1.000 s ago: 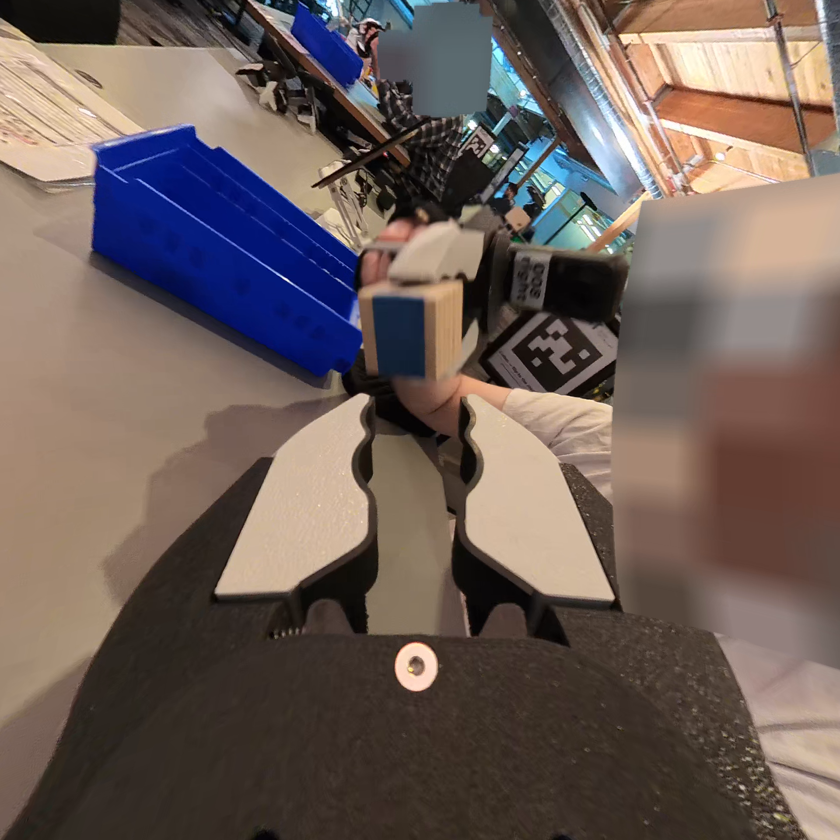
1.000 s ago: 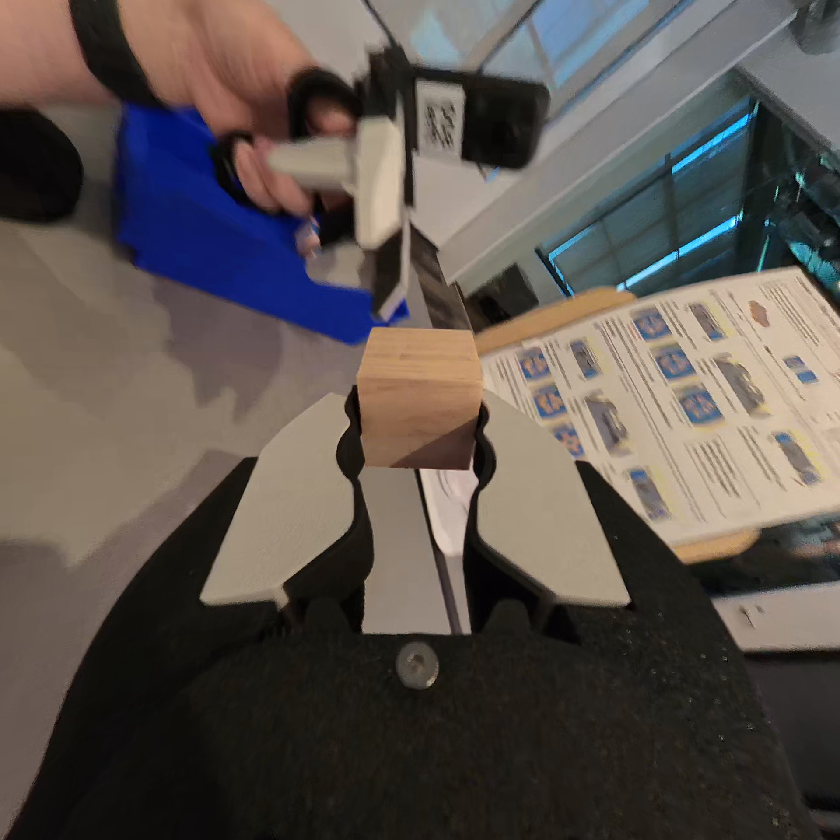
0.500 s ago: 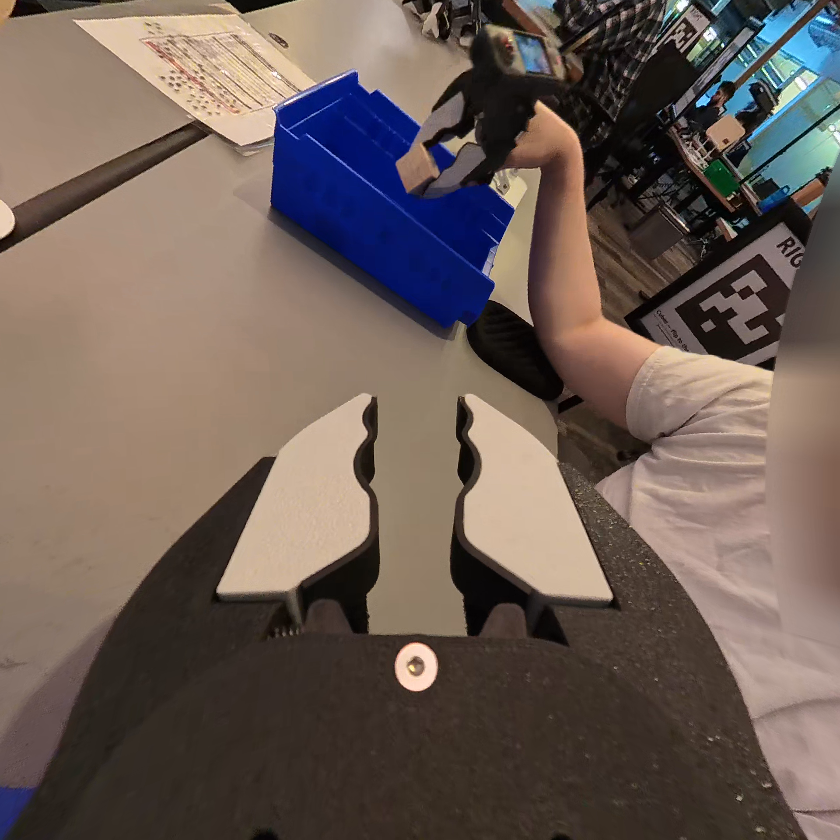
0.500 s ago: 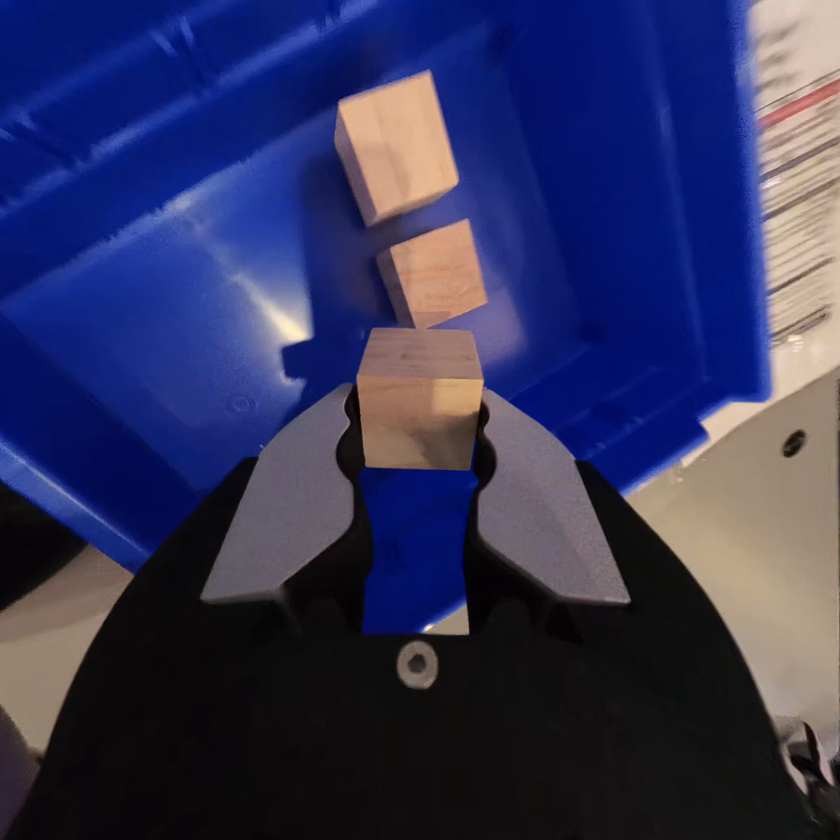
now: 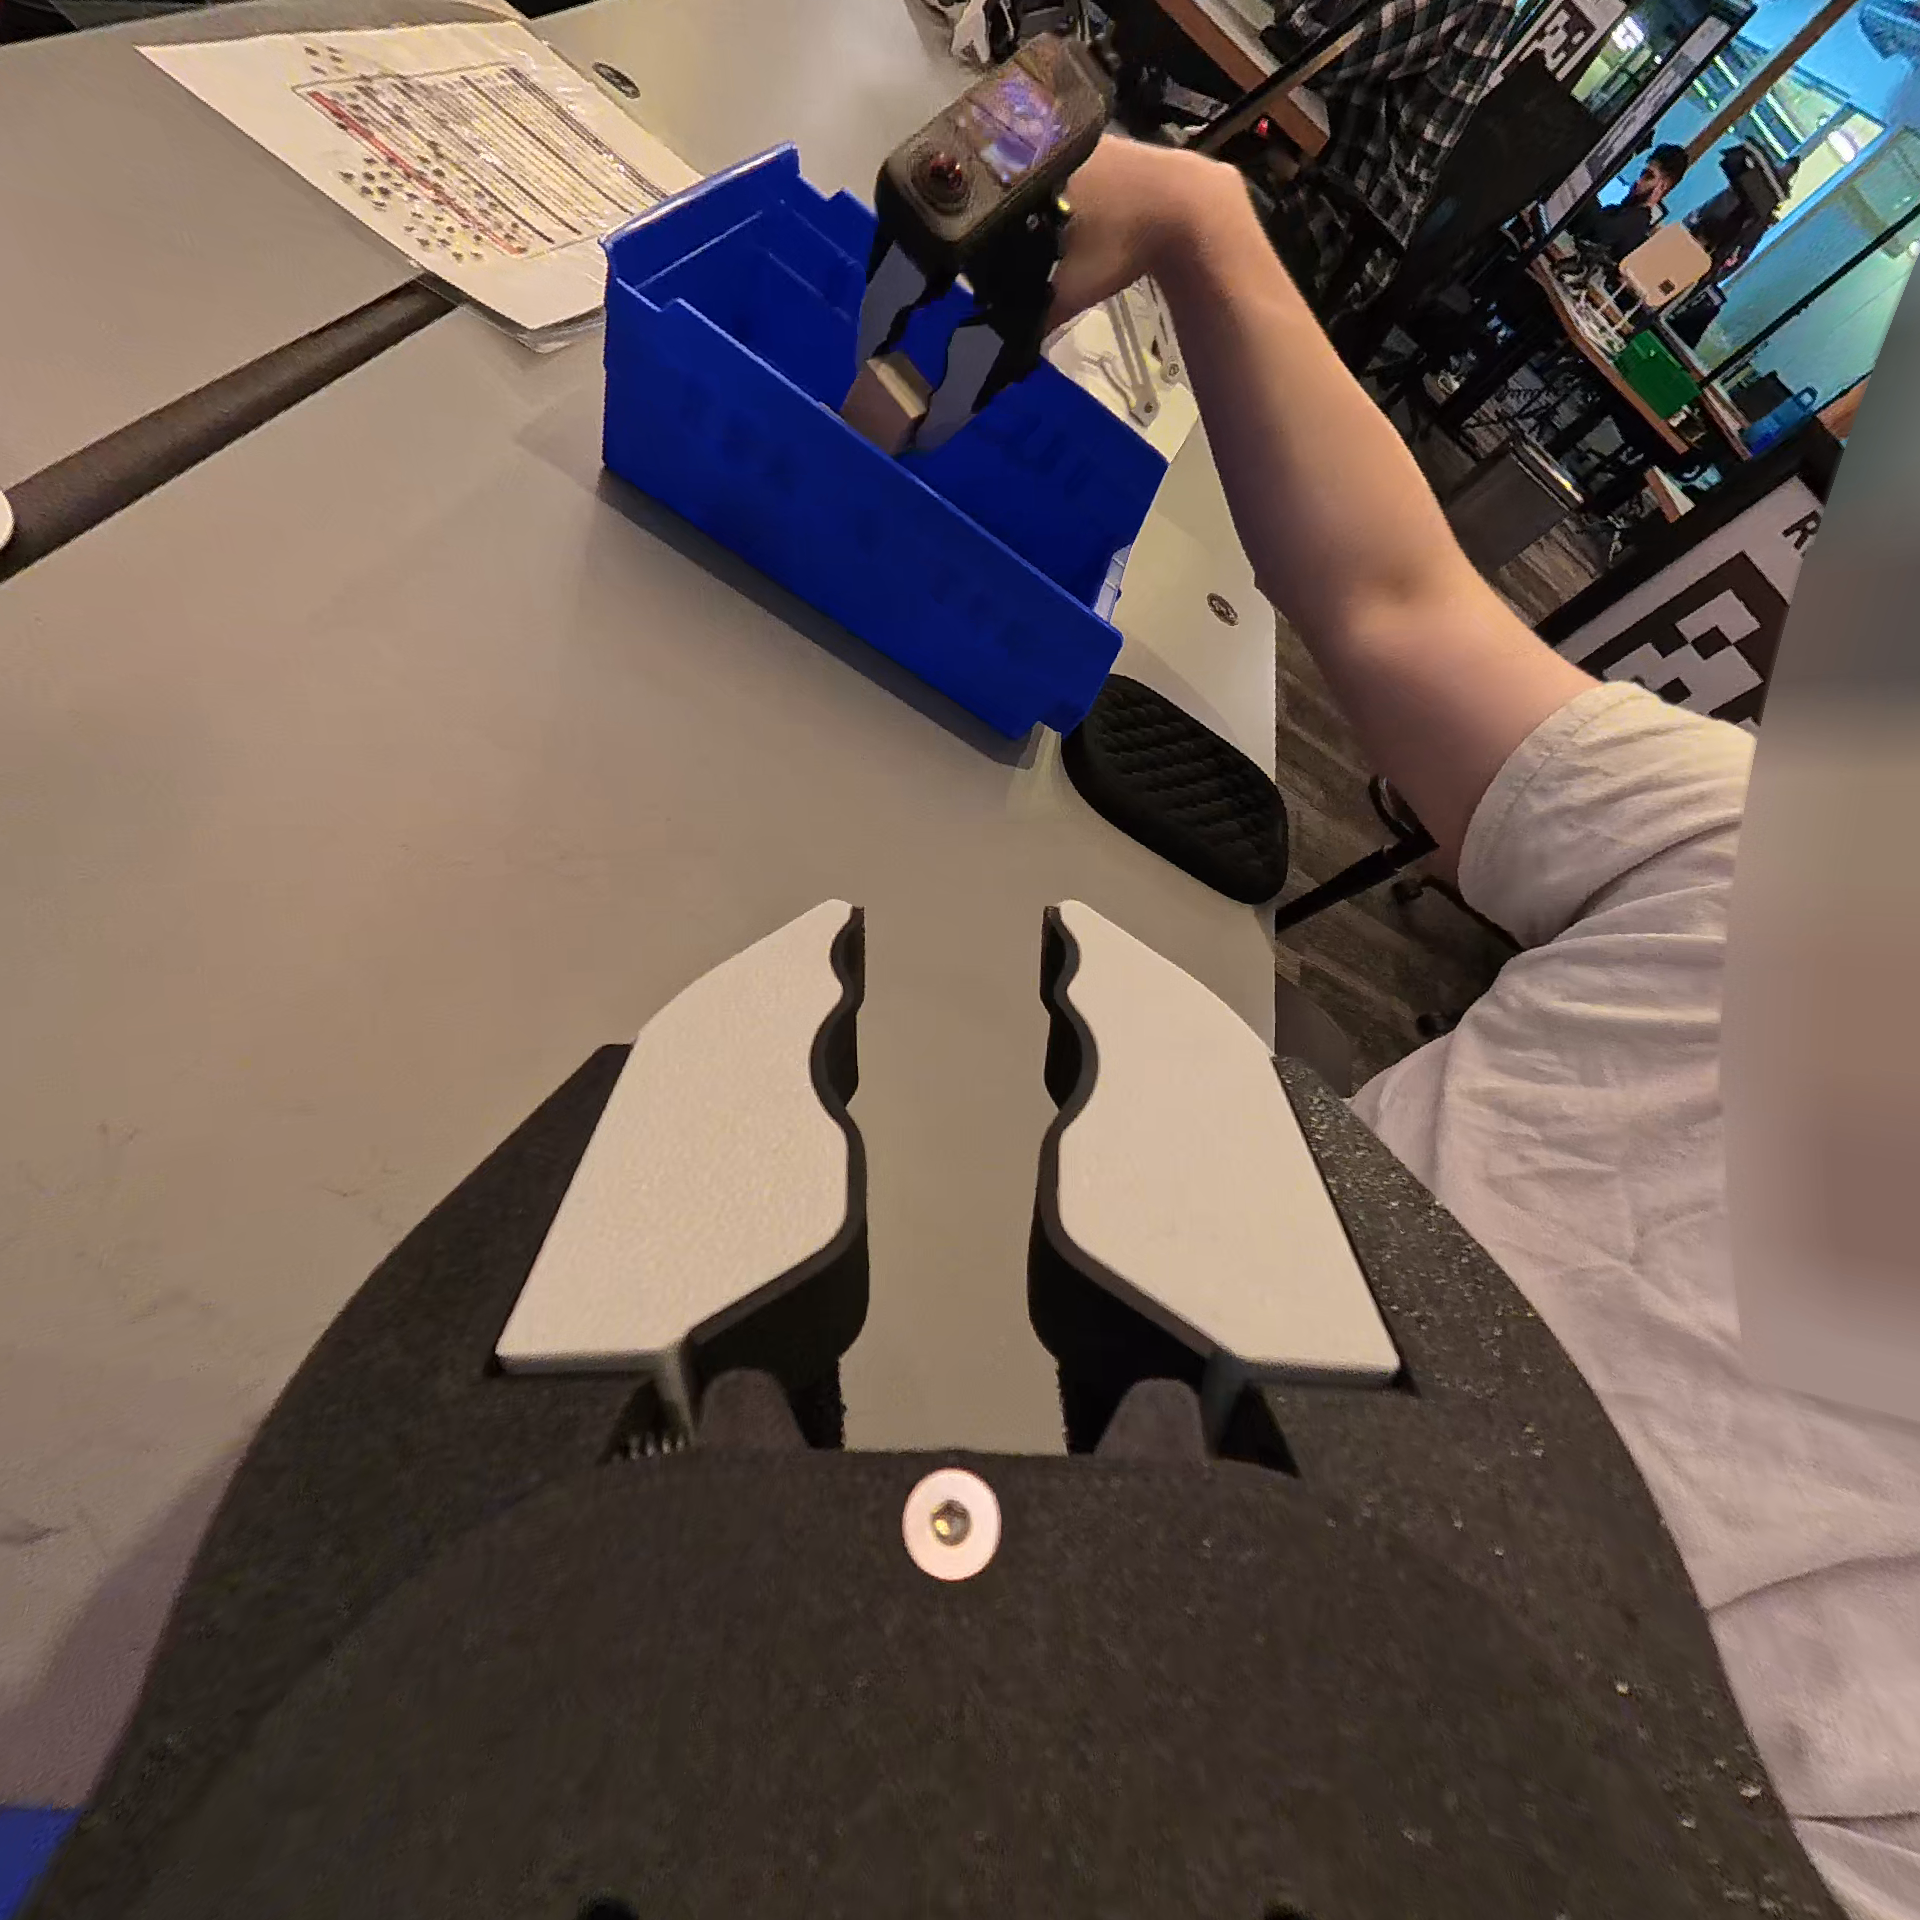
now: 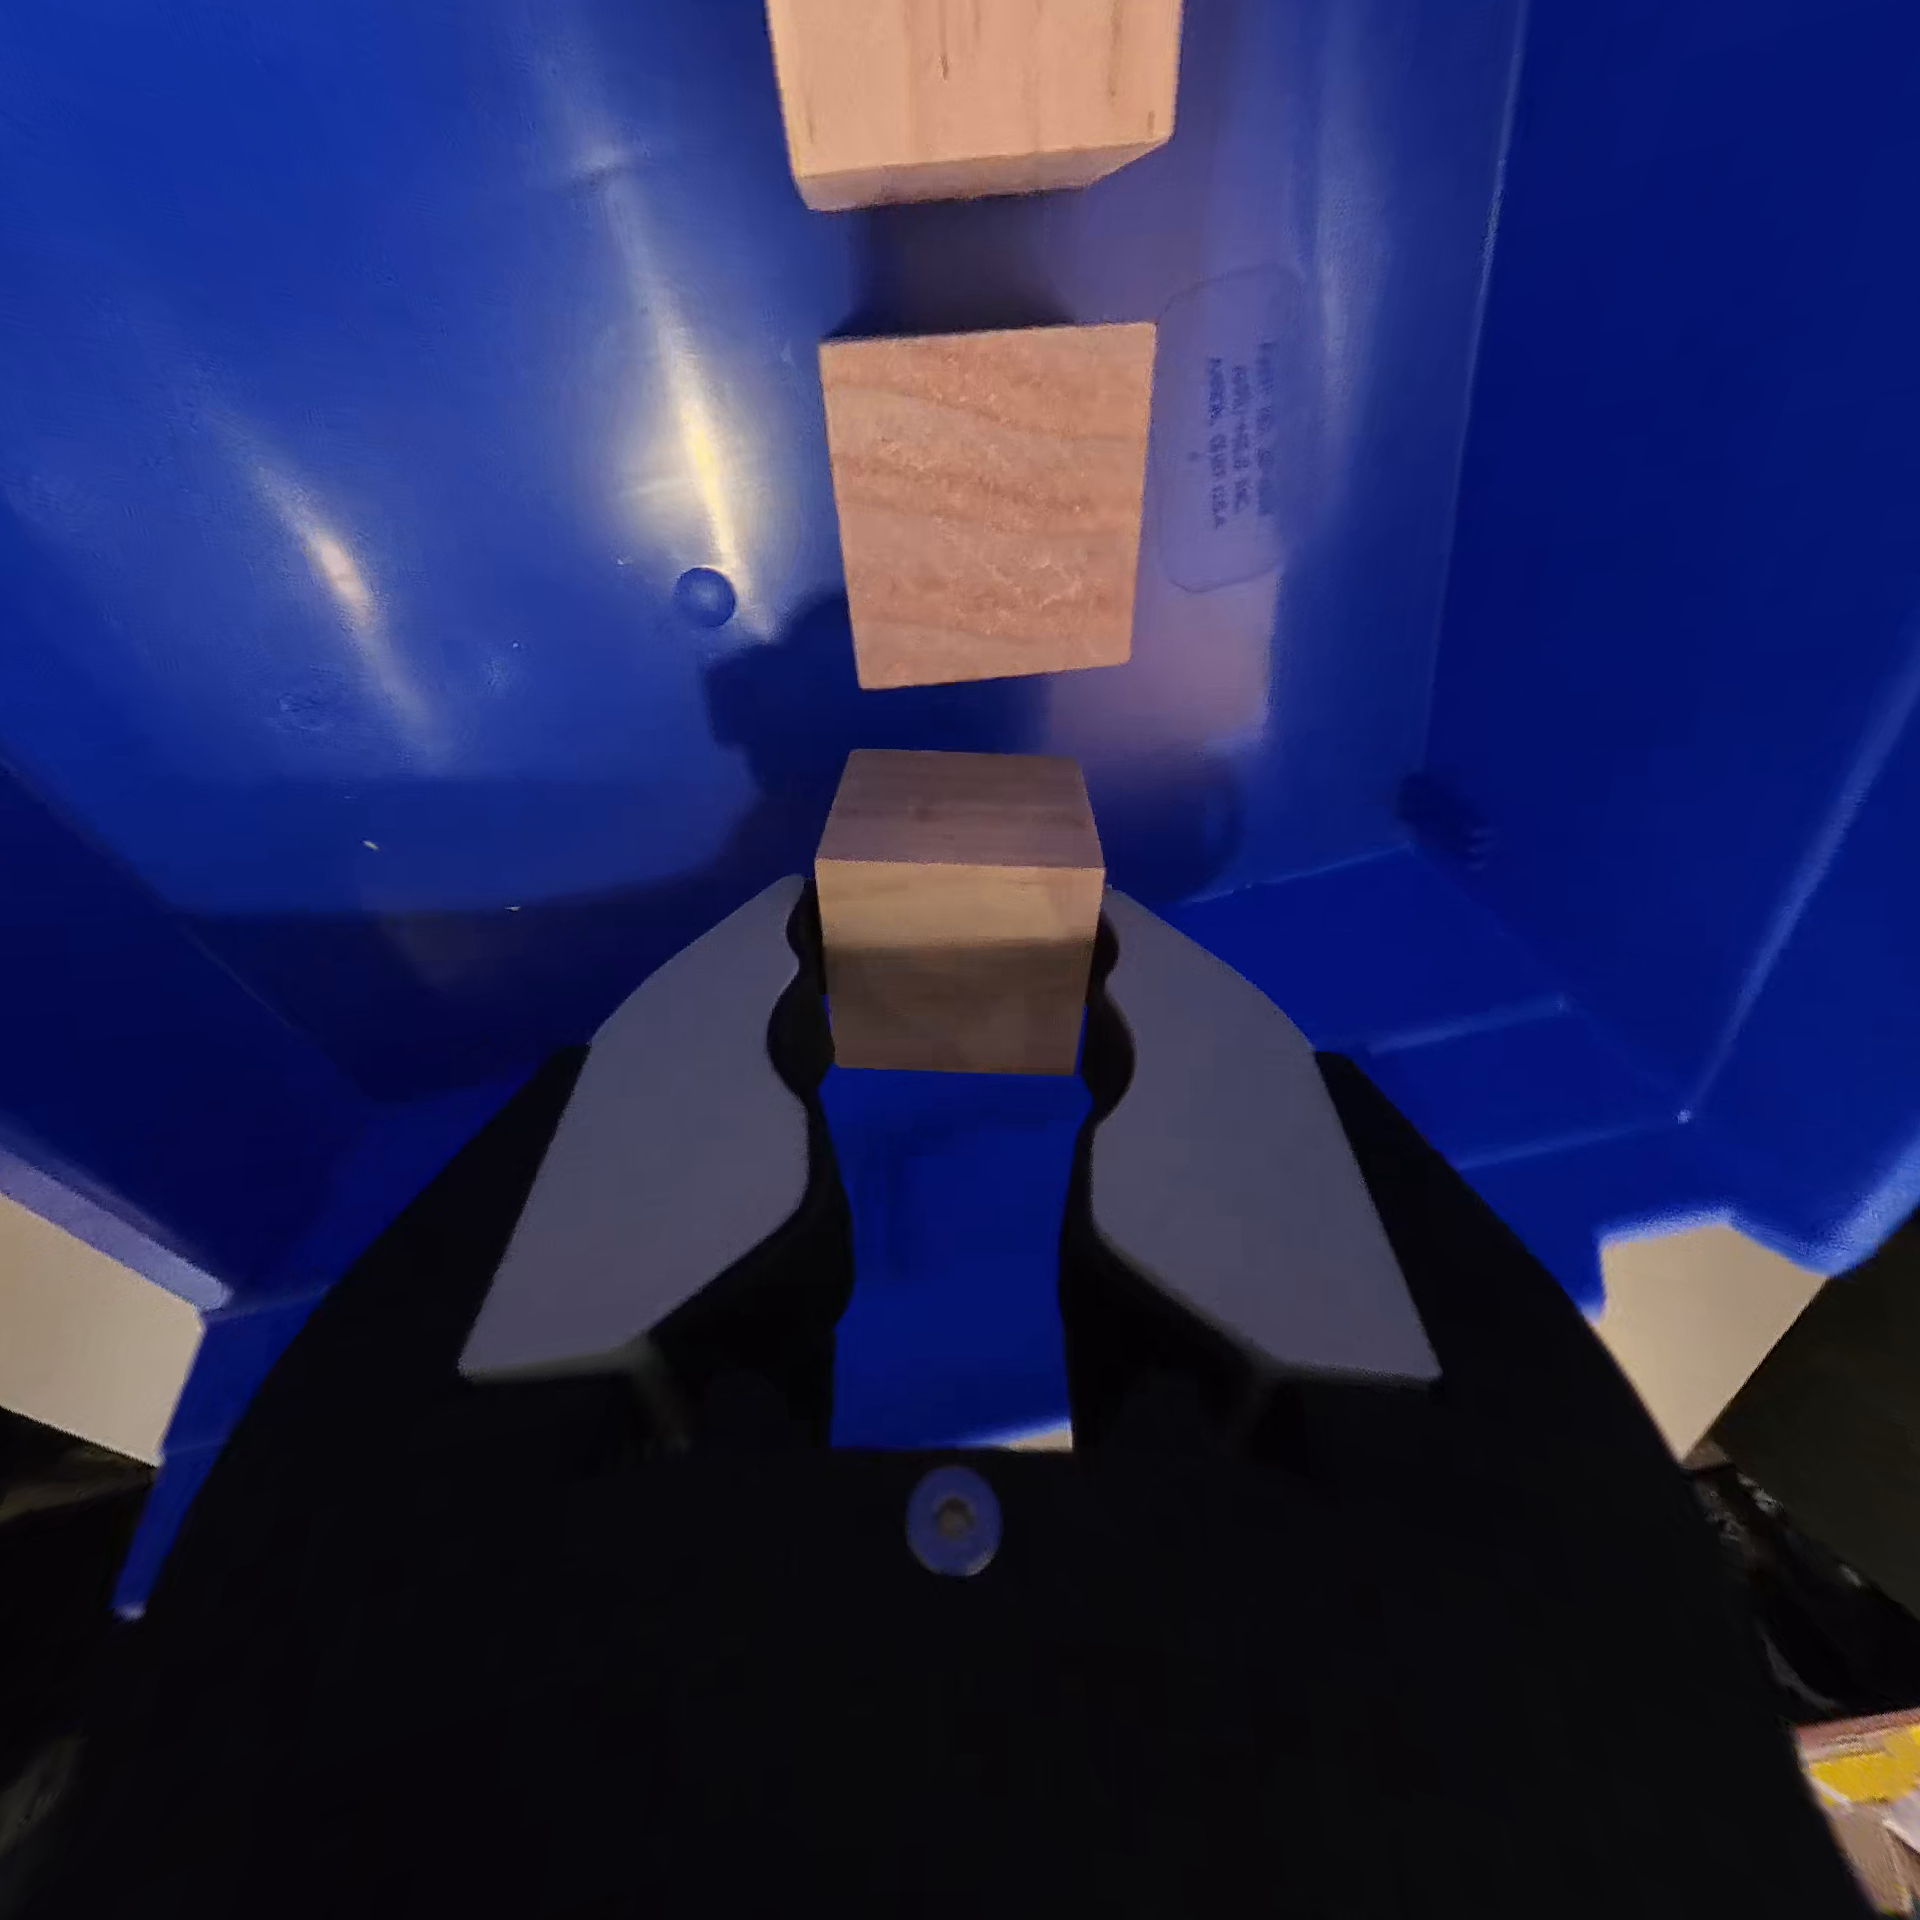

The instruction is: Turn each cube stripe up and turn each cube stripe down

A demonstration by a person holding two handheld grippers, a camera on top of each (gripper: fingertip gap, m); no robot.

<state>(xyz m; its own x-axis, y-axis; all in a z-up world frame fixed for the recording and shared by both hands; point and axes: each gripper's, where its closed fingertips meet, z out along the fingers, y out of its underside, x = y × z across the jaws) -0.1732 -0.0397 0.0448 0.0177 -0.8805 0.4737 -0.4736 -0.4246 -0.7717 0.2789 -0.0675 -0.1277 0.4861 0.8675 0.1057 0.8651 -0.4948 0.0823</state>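
Note:
My right gripper (image 6: 956,914) is shut on a plain wooden cube (image 6: 958,914) and holds it low inside the blue bin (image 6: 364,520). No stripe shows on the held cube's visible faces. Two more wooden cubes lie on the bin floor ahead, one near (image 6: 987,499) and one far (image 6: 977,94), both showing plain wood. In the left wrist view the right gripper (image 5: 914,416) reaches down into the blue bin (image 5: 883,530) with the cube (image 5: 883,400). My left gripper (image 5: 951,925) is open and empty above the grey table (image 5: 364,831), well short of the bin.
A printed sheet (image 5: 416,156) lies on the table behind the bin. A black padded armrest (image 5: 1174,800) sits at the table's right edge. The person's arm (image 5: 1351,499) stretches over that edge. Other desks and people are far behind.
My right gripper has carried the cube from mid-air down into the bin, close to the floor. My left gripper has pulled back from the cube and now hovers over the table.

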